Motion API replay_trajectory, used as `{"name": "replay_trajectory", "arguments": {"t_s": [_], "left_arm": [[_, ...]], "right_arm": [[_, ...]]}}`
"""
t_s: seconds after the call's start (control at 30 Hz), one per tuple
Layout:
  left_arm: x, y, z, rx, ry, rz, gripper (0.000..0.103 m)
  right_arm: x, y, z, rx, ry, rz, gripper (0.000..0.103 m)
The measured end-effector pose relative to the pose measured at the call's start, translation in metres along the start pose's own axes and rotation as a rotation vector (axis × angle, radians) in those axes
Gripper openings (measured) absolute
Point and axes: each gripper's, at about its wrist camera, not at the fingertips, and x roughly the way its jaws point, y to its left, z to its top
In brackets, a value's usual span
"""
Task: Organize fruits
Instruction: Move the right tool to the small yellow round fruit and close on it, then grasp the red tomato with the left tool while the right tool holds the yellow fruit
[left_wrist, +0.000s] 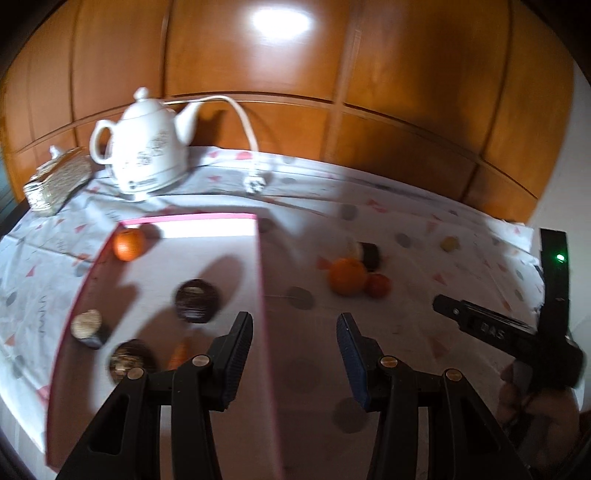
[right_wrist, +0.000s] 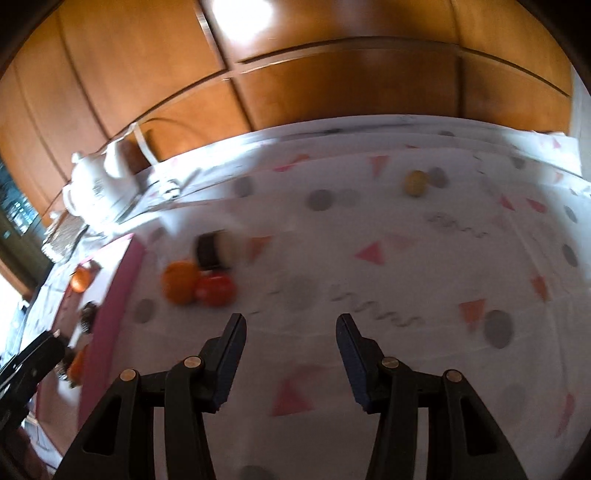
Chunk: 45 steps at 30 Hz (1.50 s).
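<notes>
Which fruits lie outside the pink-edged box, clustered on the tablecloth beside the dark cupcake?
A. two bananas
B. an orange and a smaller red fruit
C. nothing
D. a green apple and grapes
B: the orange and the smaller red fruit sit touching on the tablecloth, right of the pink-edged box.

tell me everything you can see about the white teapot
The teapot is glossy white, ceramic by its look, with a knobbed lid, a loop handle on its left and a spout on its right. A dark blurred pattern marks its side. It stands upright on the tablecloth at the back, near the wood wall, with nothing visibly touching it.
</notes>
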Motion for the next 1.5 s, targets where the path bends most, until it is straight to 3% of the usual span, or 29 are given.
{"name": "replay_trajectory", "arguments": {"t_s": [0.23,0.6,1.2,1.23,1.37,1.5], "left_arm": [[0.028,-0.032,0.002,0.005,0.056,-0.058,0.048],[0.067,-0.057,0.013,-0.01,0.1,-0.065,0.047],[0.104,-0.06,0.015,-0.056,0.119,-0.035,0.047],[0.105,-0.059,0.015,-0.06,0.118,-0.037,0.047],[0.109,-0.059,0.015,-0.069,0.12,-0.038,0.047],[0.11,-0.06,0.015,-0.069,0.113,-0.039,0.046]], "right_arm": [[0.008,-0.029,0.009,0.016,-0.001,-0.067,0.051],[0.026,-0.069,0.046,0.033,-0.02,-0.15,0.048],[0.076,-0.084,0.101,0.006,-0.039,-0.28,0.048],[0.078,-0.085,0.103,0.004,-0.038,-0.295,0.047],[0.084,-0.088,0.107,0.005,-0.031,-0.311,0.025],[0.083,-0.085,0.108,-0.018,-0.025,-0.302,0.025]]}}
